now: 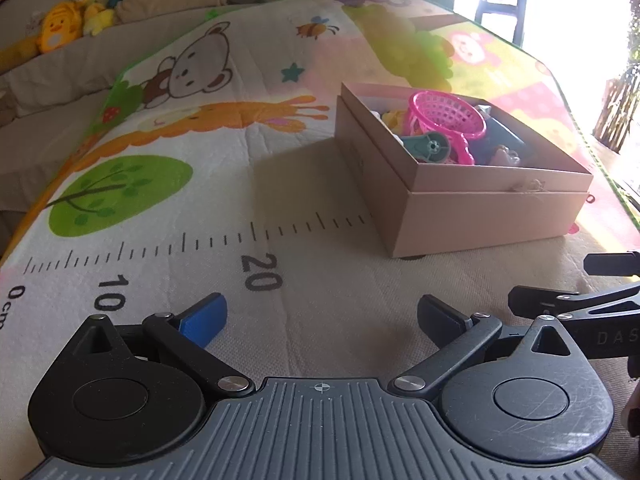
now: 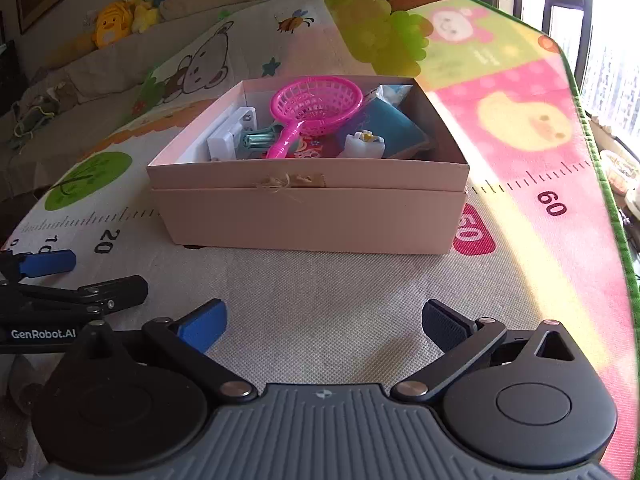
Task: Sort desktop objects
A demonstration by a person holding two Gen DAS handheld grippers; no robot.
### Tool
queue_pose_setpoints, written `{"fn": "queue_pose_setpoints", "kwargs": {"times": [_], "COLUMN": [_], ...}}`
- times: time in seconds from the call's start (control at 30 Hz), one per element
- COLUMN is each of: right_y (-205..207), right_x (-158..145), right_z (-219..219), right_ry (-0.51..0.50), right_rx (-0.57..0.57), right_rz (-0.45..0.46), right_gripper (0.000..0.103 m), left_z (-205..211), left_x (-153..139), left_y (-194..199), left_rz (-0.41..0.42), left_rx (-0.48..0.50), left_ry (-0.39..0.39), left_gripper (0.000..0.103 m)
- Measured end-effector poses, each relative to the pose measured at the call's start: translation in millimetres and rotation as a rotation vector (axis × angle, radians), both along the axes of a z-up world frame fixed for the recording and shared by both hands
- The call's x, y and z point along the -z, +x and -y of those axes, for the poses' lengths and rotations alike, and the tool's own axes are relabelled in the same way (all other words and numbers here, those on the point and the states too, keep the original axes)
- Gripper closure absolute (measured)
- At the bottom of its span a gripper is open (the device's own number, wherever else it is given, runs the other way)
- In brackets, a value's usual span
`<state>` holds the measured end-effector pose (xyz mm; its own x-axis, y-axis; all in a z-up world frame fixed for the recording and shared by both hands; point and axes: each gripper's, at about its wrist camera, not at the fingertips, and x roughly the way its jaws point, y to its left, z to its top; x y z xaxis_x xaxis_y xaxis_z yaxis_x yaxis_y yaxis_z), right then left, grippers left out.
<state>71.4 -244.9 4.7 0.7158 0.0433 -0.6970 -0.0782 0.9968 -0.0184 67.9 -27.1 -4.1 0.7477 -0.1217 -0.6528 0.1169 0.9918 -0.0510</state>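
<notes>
- The cardboard box sits at the centre of the right wrist view, and right of centre in the left wrist view, on a cartoon play mat that covers the surface beneath it.
- Inside the box, a pink toy strainer lies on top, its handle slanting down toward the near wall; under and around it are a teal plastic piece, a white block, a small white toy and a dark blue item. Their exact contacts are hard to read in the jumble.
- No loose object shows on the mat around the box, so the sorting looks close to done.
- The right tongs stand wide with nothing between them, low at the bottom of the frame, short of the box.
- The left tongs are equally wide and empty; in the right wrist view they appear at the lower left edge, just beside the right pair.
- Risks, as I judge them: the strainer perches high and could tip out if the box is nudged; the two tongs sit close enough to knock together.
- Plush toys line the upper left, well apart.
</notes>
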Motion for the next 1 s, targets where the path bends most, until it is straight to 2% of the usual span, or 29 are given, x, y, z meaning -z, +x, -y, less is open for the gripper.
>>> {"fn": "queue_pose_setpoints", "kwargs": {"times": [0.17, 0.43, 1.0], "right_y": [13.8, 13.5, 14.8], "right_x": [5.4, 8.0, 8.0], "right_z": [5.7, 7.2, 3.6], "right_ry": [0.028, 0.028, 0.027], "right_rx": [0.012, 0.016, 0.013], "right_rz": [0.018, 0.066, 0.072], "right_gripper": [0.0, 0.0, 0.0], "left_z": [10.4, 7.2, 6.2], "left_x": [2.7, 2.9, 2.6], "left_y": [2.2, 2.1, 2.1], "left_rz": [-0.001, -0.001, 0.0], "left_rx": [-0.009, -0.009, -0.006], "left_ry": [0.063, 0.042, 0.032], "left_gripper": [0.0, 0.0, 0.0]}}
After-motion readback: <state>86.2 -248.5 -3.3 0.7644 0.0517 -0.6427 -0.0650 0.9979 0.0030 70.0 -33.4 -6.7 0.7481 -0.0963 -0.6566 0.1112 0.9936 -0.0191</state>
